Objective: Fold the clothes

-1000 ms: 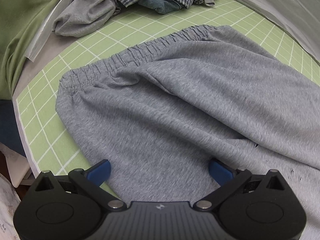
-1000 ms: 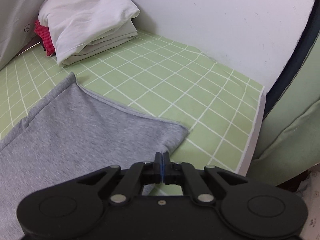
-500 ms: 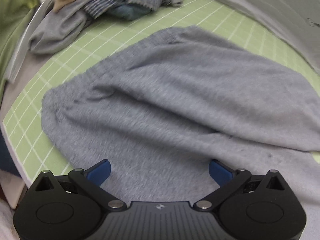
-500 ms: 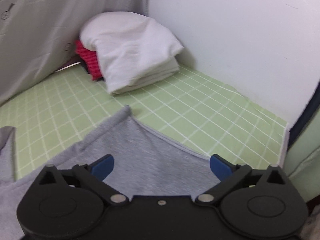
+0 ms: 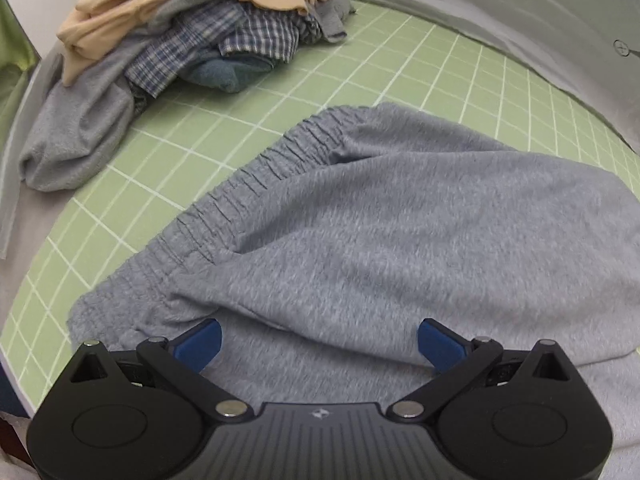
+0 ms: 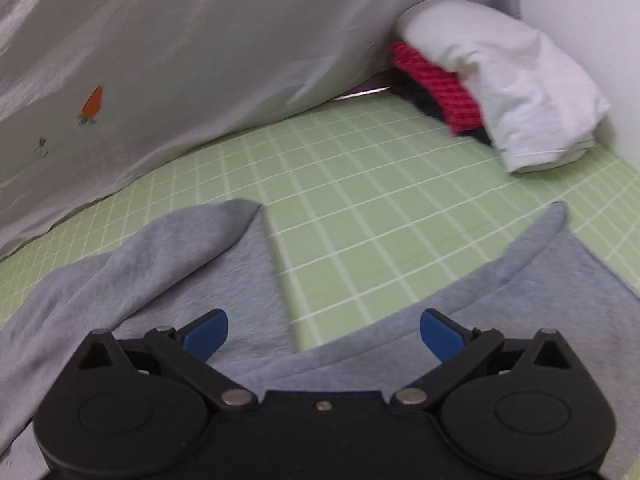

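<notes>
green grid mat (image 5: 360,92) on a table, grey curtain (image 6: 180,60) along the back, white wall on the right side.

my left tongs (image 5: 319,342): jaws wide, nothing between the pads, hanging over the near side of the grey shorts (image 5: 400,232). blue pads sit just above the cloth; can't tell if they touch it. my right tongs (image 6: 323,331): jaws wide too, empty, over the crotch end where the two legs split.

shorts lie spread on the mat. elastic waistband (image 5: 248,200) runs diagonally toward the left in the left view, with a loose fold of cloth bulging up behind it. in the right view the left leg (image 6: 180,264) is rumpled and doubled on itself, the right leg (image 6: 560,288) lies flatter, bare mat between them.

further out: unfolded pile (image 5: 180,40) (tan, plaid, grey, blue) at the far left of the mat, folded stack (image 6: 500,92) (white on red stripe) in the far right corner.

my read: shorts are laid out but not folded yet, i'm between grips. to do the next fold well:
- flatten the bulge behind the waistband first, else it gets trapped in the fold
- left takes the waistband edge, right takes a leg hem, pinch both layers
- lift low and carry one leg over the other so the hems line up
- sort the rumpled left leg before folding, it looks twisted

risk: grabbing only the top layer and dragging the shorts across the mat.
</notes>
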Action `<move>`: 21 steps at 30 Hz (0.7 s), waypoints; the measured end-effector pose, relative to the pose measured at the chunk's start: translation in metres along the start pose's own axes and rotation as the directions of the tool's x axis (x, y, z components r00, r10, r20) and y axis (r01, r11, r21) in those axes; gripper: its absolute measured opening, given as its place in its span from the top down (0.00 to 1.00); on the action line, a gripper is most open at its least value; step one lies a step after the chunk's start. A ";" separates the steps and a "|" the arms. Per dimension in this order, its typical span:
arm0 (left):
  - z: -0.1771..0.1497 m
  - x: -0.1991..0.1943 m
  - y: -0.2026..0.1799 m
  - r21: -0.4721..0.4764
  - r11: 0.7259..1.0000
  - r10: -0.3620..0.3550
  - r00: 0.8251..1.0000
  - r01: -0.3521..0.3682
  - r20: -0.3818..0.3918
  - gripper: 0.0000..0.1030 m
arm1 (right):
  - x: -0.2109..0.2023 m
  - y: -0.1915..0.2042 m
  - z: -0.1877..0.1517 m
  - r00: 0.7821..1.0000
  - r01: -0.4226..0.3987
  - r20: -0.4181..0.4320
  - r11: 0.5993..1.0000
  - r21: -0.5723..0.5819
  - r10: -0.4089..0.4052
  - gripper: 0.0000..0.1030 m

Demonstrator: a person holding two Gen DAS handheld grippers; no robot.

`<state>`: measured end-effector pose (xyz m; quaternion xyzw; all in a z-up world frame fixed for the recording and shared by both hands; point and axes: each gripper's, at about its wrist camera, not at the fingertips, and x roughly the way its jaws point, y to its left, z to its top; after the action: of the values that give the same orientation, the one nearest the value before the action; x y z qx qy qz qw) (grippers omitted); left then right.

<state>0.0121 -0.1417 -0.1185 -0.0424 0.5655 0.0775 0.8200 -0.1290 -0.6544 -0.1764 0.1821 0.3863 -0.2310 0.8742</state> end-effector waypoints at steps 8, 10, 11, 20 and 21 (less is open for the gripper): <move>0.005 0.018 -0.006 0.033 0.999 0.006 1.000 -0.005 -0.016 0.00 | 0.042 0.045 0.013 0.995 -0.019 -0.096 0.988 -0.151 0.005 0.22; 0.004 0.019 -0.004 0.037 0.999 -0.005 1.000 0.005 -0.007 0.00 | 0.048 0.047 0.014 0.994 -0.026 -0.111 0.986 -0.166 0.008 0.29; 0.003 0.019 -0.003 0.036 0.999 -0.009 1.000 0.009 -0.002 0.00 | 0.050 0.047 0.014 0.993 -0.026 -0.118 0.985 -0.173 0.006 0.34; 0.000 0.019 -0.006 0.002 1.000 0.004 1.000 -0.004 0.017 0.00 | 0.065 0.044 0.024 0.989 -0.075 -0.140 0.963 -0.258 0.039 0.99; 0.000 0.019 -0.006 0.003 1.000 0.003 1.000 -0.003 0.016 0.00 | 0.066 0.044 0.026 0.989 -0.078 -0.139 0.961 -0.267 0.042 0.99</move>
<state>0.0197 -0.1463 -0.1361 -0.0394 0.5590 0.0783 0.8245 -0.0501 -0.6483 -0.2042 0.0872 0.4657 -0.1366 0.8700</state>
